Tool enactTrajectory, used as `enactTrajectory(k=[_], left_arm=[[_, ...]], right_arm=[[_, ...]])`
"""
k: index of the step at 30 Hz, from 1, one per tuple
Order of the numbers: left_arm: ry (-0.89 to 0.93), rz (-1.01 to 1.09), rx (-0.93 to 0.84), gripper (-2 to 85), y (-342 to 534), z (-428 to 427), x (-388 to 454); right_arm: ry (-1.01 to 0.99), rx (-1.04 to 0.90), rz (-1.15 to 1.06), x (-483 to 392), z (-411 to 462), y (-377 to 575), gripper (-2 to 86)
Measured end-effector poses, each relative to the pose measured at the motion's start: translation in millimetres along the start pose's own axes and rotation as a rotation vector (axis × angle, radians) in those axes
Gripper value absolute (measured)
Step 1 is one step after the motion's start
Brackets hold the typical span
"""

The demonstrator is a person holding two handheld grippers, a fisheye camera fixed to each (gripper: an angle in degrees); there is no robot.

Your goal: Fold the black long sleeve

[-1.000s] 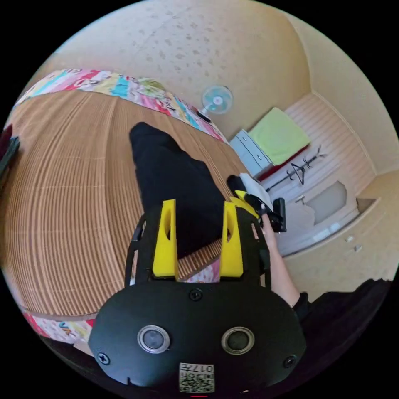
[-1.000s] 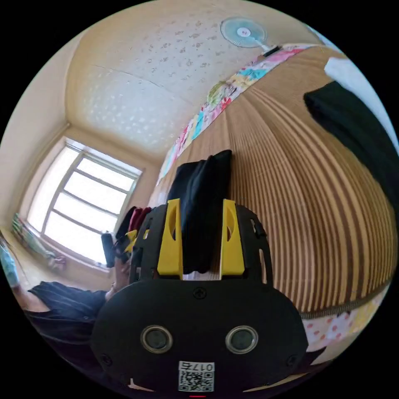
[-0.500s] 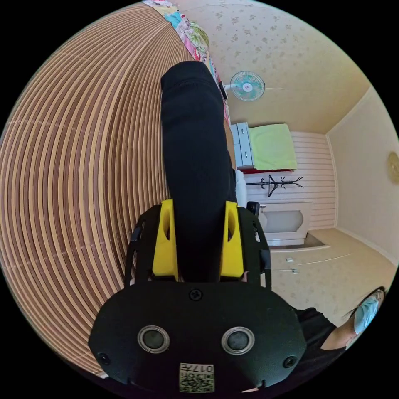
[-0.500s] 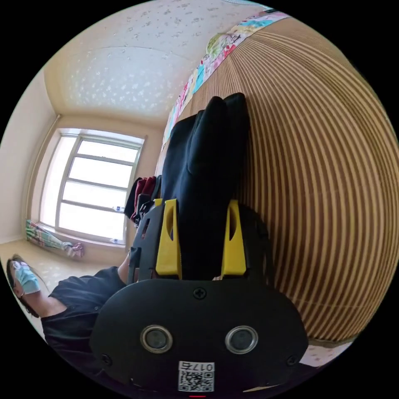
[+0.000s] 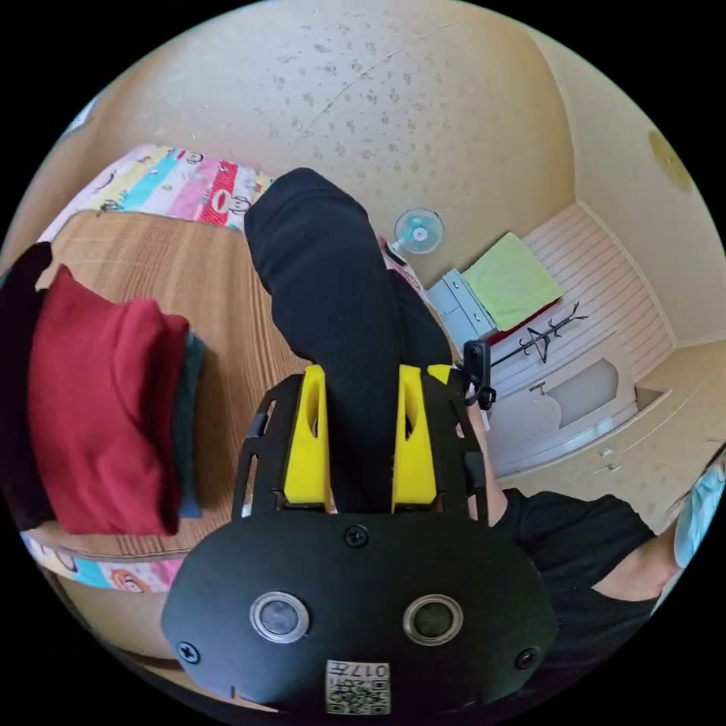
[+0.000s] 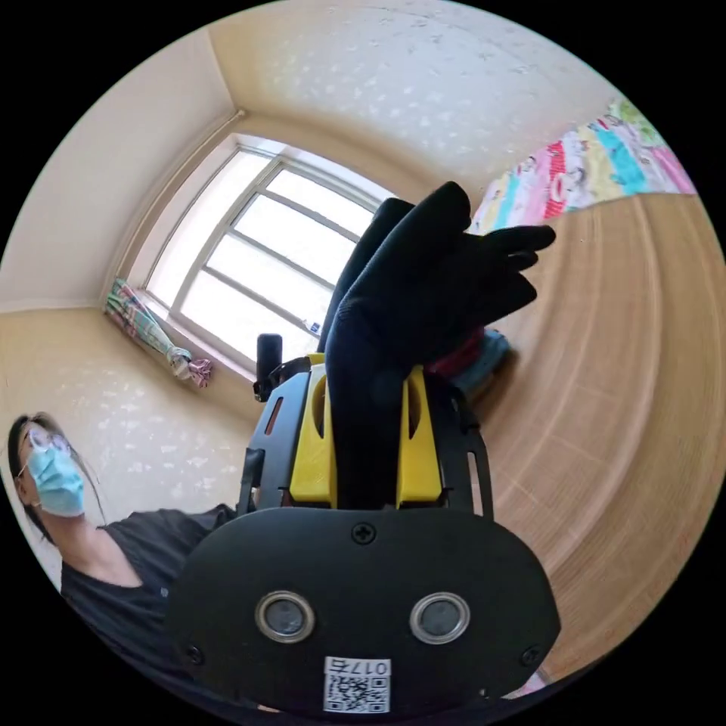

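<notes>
Black long sleeve (image 5: 333,302) (bunched), red stack (image 5: 94,401) beside

In the left gripper view, a cream wall (image 5: 393,98) with small speckles runs across twelve o'clock. A fan (image 5: 417,231) stands near centre, and toward two o'clock a drawer unit (image 5: 463,301) carries a green cloth (image 5: 513,278). A coat rack (image 5: 538,340) stands at three o'clock against white slatted panelling (image 5: 605,265). A woven mat (image 5: 227,318) with a cartoon-print border (image 5: 174,185) lies at nine to ten o'clock.

In the right gripper view, a big window (image 6: 261,261) at ten to eleven o'clock lets in bright daylight. The mat (image 6: 635,378) fills three o'clock, its border (image 6: 590,170) at two.
</notes>
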State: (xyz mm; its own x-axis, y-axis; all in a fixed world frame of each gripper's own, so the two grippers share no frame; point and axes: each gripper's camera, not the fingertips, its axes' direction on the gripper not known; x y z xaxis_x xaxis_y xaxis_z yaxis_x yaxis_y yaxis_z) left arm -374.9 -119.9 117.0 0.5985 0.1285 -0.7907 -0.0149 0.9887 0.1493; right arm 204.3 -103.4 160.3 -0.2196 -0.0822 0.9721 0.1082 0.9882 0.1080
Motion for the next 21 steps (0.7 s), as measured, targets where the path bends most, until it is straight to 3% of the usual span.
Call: enactTrajectory(k=[4,7,8,10,15,18,21], left_arm=[[-0.219,-0.135,-0.009,14.6,-20.6,-92.6,-71.0],[-0.454,-0.336,0.0,16.1,6.5,-111.7,-121.8],[-0.474,-0.342,0.0,16.0,15.0,-109.7,-125.6],[-0.444,-0.304,0.02,15.3,50.0,-92.8,-120.1],[-0.369,-0.123,0.213,13.2,109.8,-75.3,-38.0],[-0.305,0.015,0.203,11.1,132.5,-41.0,19.3],[-0.171,0.124,0.102,3.7,154.8,26.7,55.6]], right_arm=[[-0.003,0.052,0.171,-4.3,128.2,-24.1,13.4],[0.192,-0.105,0.22,20.1,214.3,-16.3,13.0],[0.294,-0.205,0.247,32.6,237.5,-6.6,12.7],[0.234,-0.237,0.243,42.6,247.4,8.7,12.3],[0.067,-0.291,0.051,33.5,187.0,21.8,8.3],[0.167,-0.333,0.014,41.4,100.7,50.9,3.5],[0.326,-0.273,0.146,74.2,-8.1,101.1,1.9]])
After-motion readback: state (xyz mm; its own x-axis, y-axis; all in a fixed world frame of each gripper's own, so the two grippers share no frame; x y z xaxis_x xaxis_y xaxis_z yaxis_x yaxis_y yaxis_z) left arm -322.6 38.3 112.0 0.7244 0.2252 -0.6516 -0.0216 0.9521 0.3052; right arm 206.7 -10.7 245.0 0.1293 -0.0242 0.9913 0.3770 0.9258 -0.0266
